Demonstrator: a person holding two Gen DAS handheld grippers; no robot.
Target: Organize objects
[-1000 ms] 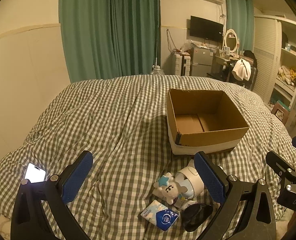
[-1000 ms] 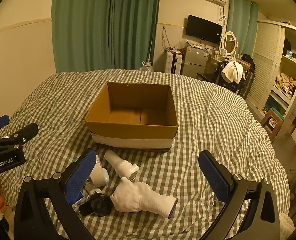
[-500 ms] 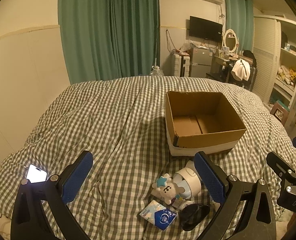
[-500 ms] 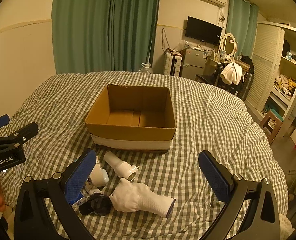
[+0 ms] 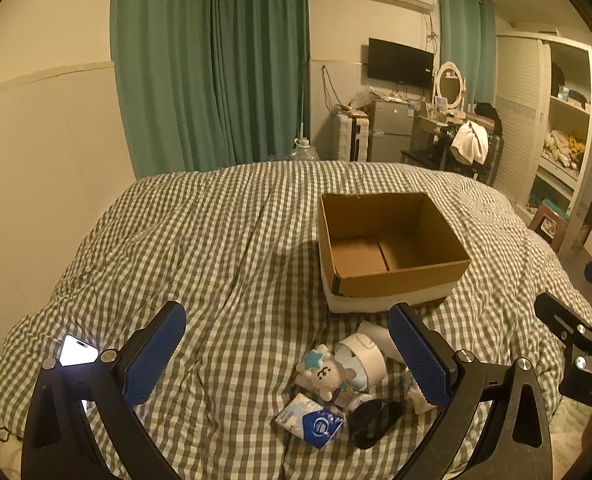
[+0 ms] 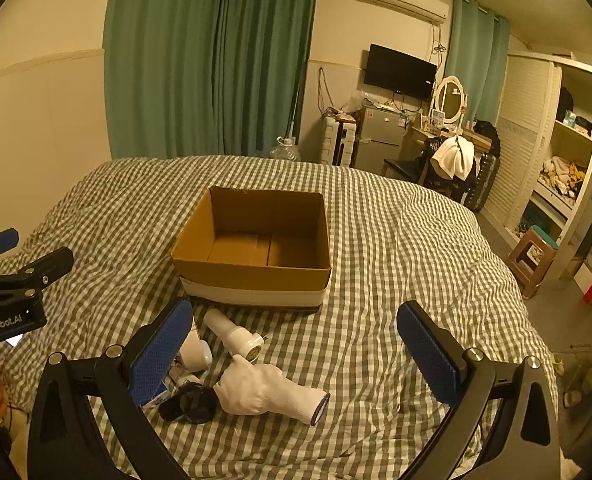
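On checked bed (image 5: pixel 224 248), empty box (image 5: pixel 391 276); grippers apart

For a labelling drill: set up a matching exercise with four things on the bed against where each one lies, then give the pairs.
Things:
1. cardboard box
2. smartphone
3. white glove
4. tissue pack

Places or states:
A. lit screen up, at the bed's left edge
B. open and empty, beyond the pile of small items
C. right end of the pile, cuff pointing right
D. nearest the camera in the left wrist view, just in front of the plush toy

Pairs: 1-B, 2-A, 3-C, 4-D
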